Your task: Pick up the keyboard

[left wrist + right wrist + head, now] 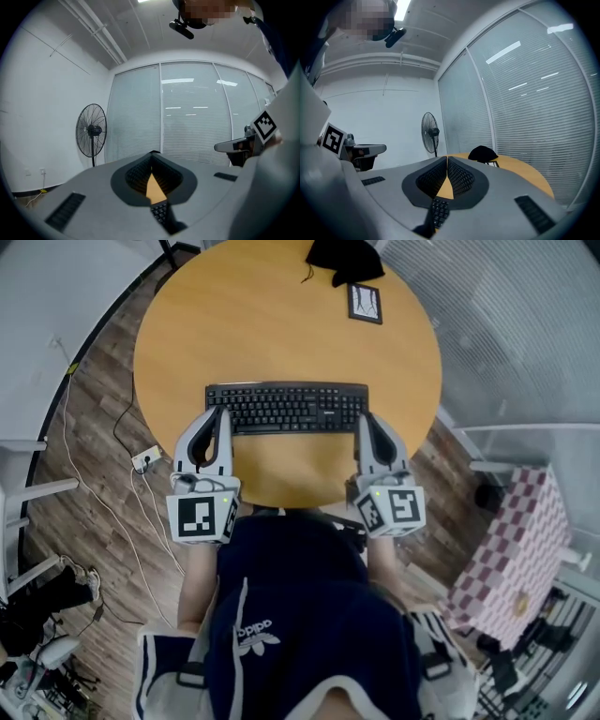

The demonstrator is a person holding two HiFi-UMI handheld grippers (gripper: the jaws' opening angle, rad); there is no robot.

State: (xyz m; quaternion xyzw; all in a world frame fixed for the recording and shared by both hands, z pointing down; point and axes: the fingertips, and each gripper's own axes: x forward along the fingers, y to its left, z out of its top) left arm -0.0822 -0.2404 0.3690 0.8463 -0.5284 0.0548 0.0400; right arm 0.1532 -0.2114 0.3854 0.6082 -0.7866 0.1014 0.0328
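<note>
Keyboard (286, 409) lies flat on table (281, 324), long axis 9-to-3 o'clock, with left gripper (223, 412) and right gripper (367, 417) clenched empty by its ends.

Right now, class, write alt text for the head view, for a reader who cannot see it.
A black keyboard lies on a round wooden table, with the left tongs shut at its left end and the right tongs shut at its right end. A dark cloth lies beyond.
</note>
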